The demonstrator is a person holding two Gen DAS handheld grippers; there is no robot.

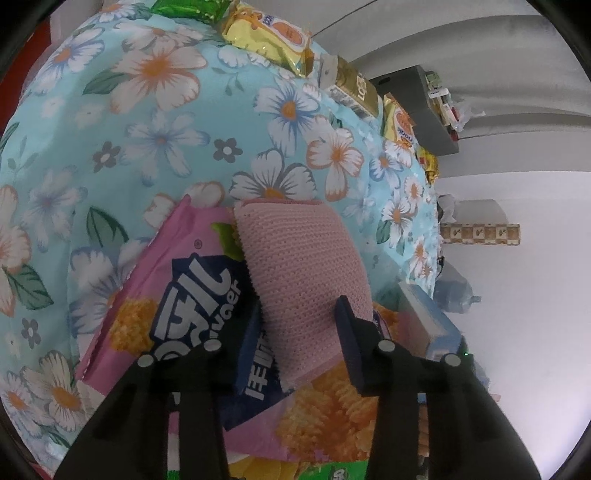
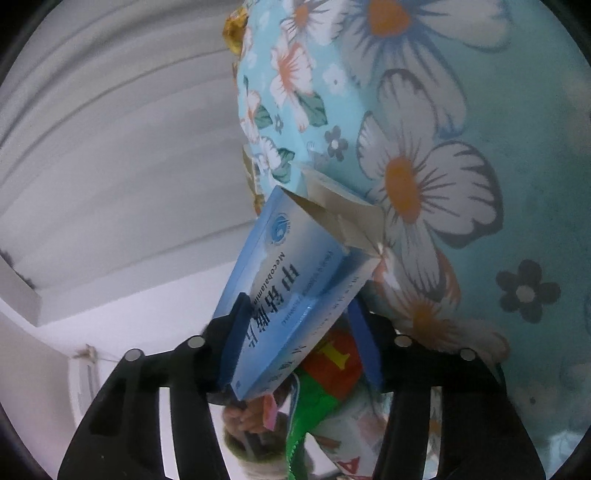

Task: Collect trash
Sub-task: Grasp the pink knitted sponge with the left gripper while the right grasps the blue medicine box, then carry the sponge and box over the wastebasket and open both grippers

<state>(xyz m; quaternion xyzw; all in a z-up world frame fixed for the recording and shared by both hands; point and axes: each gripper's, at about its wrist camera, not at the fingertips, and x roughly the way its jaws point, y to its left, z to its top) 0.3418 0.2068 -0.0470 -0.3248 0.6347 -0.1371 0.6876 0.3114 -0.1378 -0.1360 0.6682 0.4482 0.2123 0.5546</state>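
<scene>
Surface: light-blue floral tablecloth [image 1: 155, 155] is covering the table and filling most of both views; pale walls are showing behind it.

Left gripper: the left gripper [image 1: 303, 328] is closing its dark blue fingers [image 1: 349, 332] on a pink knitted cloth [image 1: 303, 266], one finger pressing each side of it, with the cloth sticking out ahead of the tips.

Under the cloth: a pink snack bag [image 1: 177, 306] with a blue logo and pictures of yellow crisps is lying flat on the tablecloth, directly beneath the cloth and the left fingers.

Right gripper: the right gripper [image 2: 299, 332] is clamping a blue medicine box [image 2: 291, 280] between its blue pads [image 2: 232, 332]; the box is sitting tilted, and its open end flap [image 2: 340, 210] is pointing toward the tablecloth.

Same box, left view: a blue-and-white box edge [image 1: 428, 314] is showing at the table's right edge, just beside the pink snack bag; I cannot tell whether it is touching the bag.

Far edge of table: a yellow snack packet [image 1: 273, 37], a green wrapper [image 1: 192, 9], a gold carton [image 1: 354, 88] and another yellow packet [image 1: 399, 125] are lying in a row along the far side, well apart from both grippers.

Below the right gripper: a green wrapper edge [image 2: 306, 402] and a red-and-yellow packet [image 2: 336, 358] are showing between the fingers, blurred.
</scene>
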